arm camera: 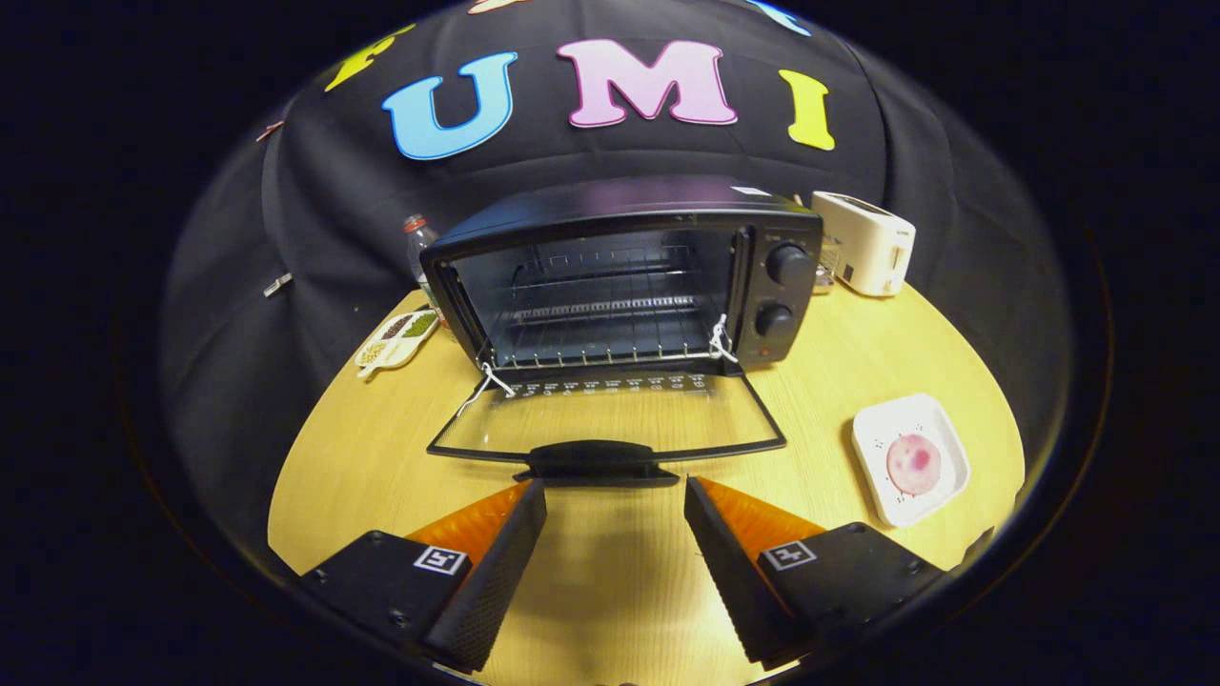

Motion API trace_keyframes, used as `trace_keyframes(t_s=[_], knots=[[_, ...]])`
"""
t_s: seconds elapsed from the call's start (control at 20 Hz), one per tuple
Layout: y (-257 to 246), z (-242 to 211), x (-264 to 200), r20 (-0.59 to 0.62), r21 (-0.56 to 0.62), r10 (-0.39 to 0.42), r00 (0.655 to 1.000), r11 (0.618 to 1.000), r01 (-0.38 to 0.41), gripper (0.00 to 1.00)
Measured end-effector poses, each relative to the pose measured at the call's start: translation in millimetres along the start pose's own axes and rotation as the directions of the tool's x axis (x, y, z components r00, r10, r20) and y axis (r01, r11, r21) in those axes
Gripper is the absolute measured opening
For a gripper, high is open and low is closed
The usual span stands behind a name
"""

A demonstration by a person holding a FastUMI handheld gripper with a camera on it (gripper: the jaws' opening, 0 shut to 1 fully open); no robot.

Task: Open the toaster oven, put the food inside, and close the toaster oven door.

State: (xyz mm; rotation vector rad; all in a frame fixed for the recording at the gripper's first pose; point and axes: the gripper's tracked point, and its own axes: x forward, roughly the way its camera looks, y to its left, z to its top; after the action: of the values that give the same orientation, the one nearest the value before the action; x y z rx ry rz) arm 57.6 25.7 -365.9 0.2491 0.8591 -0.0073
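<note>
Toaster oven (pixel 624 276) door (pixel 610 429) folded down, jaws spread, empty, just short of door handle (pixel 596 462)

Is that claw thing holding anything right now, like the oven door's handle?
No, nothing is held. The gripper is open, with only bare table between its fingers. The oven door's handle lies just ahead of them, untouched.

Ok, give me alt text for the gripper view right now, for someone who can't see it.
A black toaster oven stands on a wooden table with its glass door folded down flat and its rack bare. The gripper hangs open and holds nothing, fingertips just short of the door handle. A pink food item lies on a white plate beside the door.
</note>
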Motion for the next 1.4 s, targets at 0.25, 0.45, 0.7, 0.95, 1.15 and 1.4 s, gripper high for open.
trace_keyframes(t_s=[0.25, 0.45, 0.7, 0.95, 1.15, 1.4], knots=[[-79.9, 22.6, -48.6, 0.081, 0.007, -0.065, 0.995, 0.998, 0.064, 0.96], [-182.9, 42.8, -73.2, 0.074, 0.123, -0.118, 0.990, 0.986, 0.108, 0.94], [-292.1, 57.0, -60.3, 0.023, 0.050, -0.145, 0.989, 0.988, 0.144, 0.93], [-338.3, 24.1, -5.0, -0.174, 0.051, -0.020, 0.985, 0.998, 0.029, 0.71], [-354.9, -4.1, 26.9, -0.296, 0.066, 0.038, 0.954, 0.998, -0.020, 0.63], [-351.7, -12.0, 48.4, -0.349, 0.087, 0.098, 0.932, 0.994, -0.072, 0.48]])
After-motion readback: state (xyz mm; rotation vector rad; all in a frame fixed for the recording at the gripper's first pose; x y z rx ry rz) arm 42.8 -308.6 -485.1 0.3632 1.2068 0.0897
